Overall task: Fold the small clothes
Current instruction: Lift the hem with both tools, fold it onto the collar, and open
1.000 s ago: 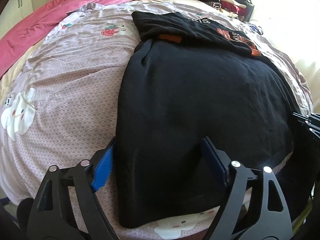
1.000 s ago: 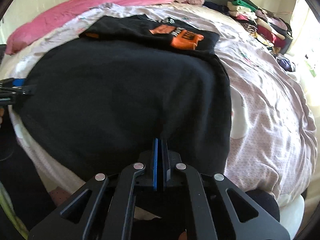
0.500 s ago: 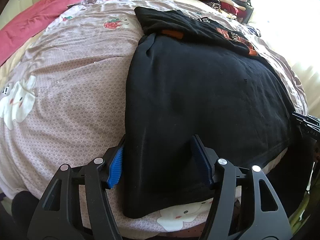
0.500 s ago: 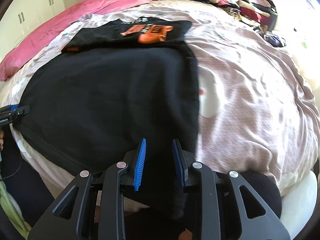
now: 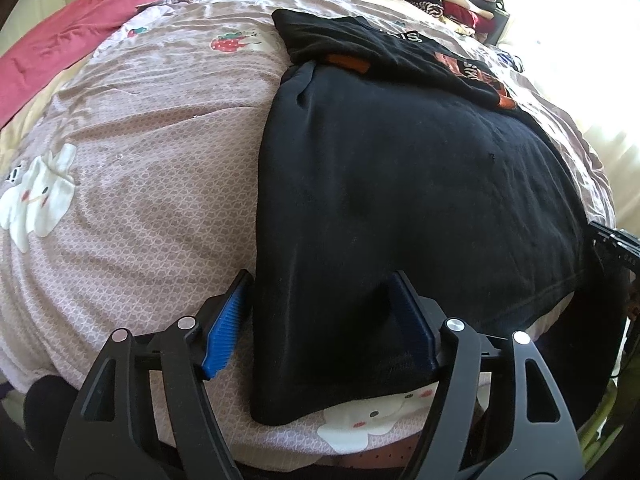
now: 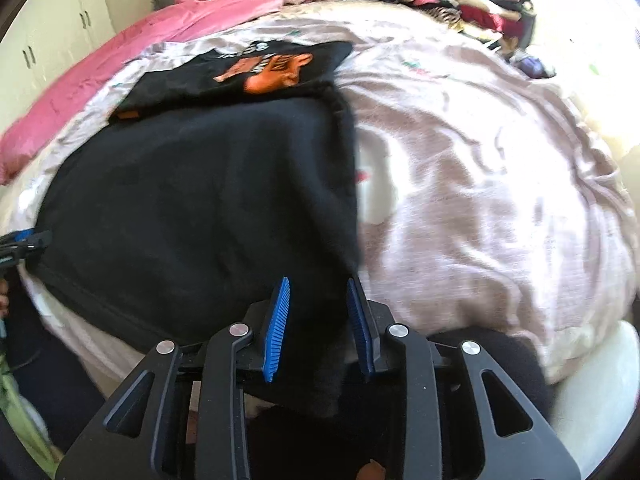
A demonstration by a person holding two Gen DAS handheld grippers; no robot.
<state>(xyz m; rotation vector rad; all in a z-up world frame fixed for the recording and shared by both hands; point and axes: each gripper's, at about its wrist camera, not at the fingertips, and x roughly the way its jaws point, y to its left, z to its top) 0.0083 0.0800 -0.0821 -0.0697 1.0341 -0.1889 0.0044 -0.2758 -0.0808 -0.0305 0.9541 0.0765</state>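
A large black garment (image 5: 400,200) lies spread flat on the bed; it also shows in the right wrist view (image 6: 200,200). My left gripper (image 5: 320,292) is open, its jaws straddling the garment's near left corner. My right gripper (image 6: 318,300) is open, with the garment's near right corner hanging between its jaws. A folded black shirt with an orange print (image 6: 256,72) lies at the garment's far end, also in the left wrist view (image 5: 400,48).
The bed has a mauve patterned sheet (image 5: 140,160). A pink blanket (image 5: 100,16) lies at the far left. A stack of folded clothes (image 6: 460,4) sits at the far right. White cupboards (image 6: 48,32) stand to the left.
My right gripper has opened and let go of the black garment's corner. My left gripper has moved forward over the near left corner, its jaws still open.
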